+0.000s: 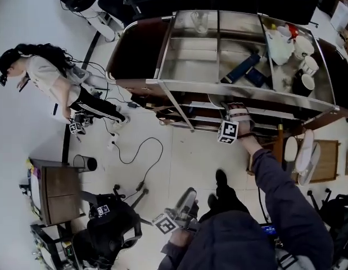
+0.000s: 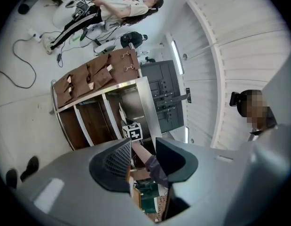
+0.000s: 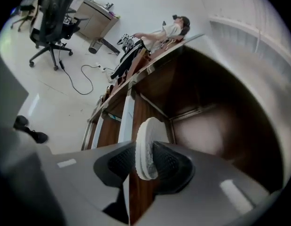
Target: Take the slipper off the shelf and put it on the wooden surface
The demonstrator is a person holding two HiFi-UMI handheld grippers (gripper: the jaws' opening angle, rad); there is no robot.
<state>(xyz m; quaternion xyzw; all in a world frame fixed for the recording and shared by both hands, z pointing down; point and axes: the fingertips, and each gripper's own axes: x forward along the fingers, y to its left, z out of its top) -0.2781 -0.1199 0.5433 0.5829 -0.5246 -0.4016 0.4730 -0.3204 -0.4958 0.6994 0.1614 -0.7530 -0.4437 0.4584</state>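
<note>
A white slipper (image 3: 146, 145) stands on edge between the jaws of my right gripper (image 3: 144, 160). Its sole lies against the right pad, and a thin gap shows at the left pad. In the head view the right gripper (image 1: 232, 110) reaches into a lower level of the metal and wood shelf (image 1: 162, 83), and the slipper's pale end (image 1: 215, 100) shows beside it. To the right, a small wooden surface (image 1: 329, 167) carries two white slippers (image 1: 306, 149). My left gripper (image 2: 143, 157) hangs low near my body (image 1: 185, 206), open and empty.
A person (image 1: 50, 80) crouches on the white floor at the left, with cables (image 1: 141, 151) trailing nearby. An office chair (image 1: 109, 229) and a wooden side table (image 1: 61, 193) stand at the lower left. Blue items (image 1: 241, 67) and white cups (image 1: 304, 66) sit on the shelf top.
</note>
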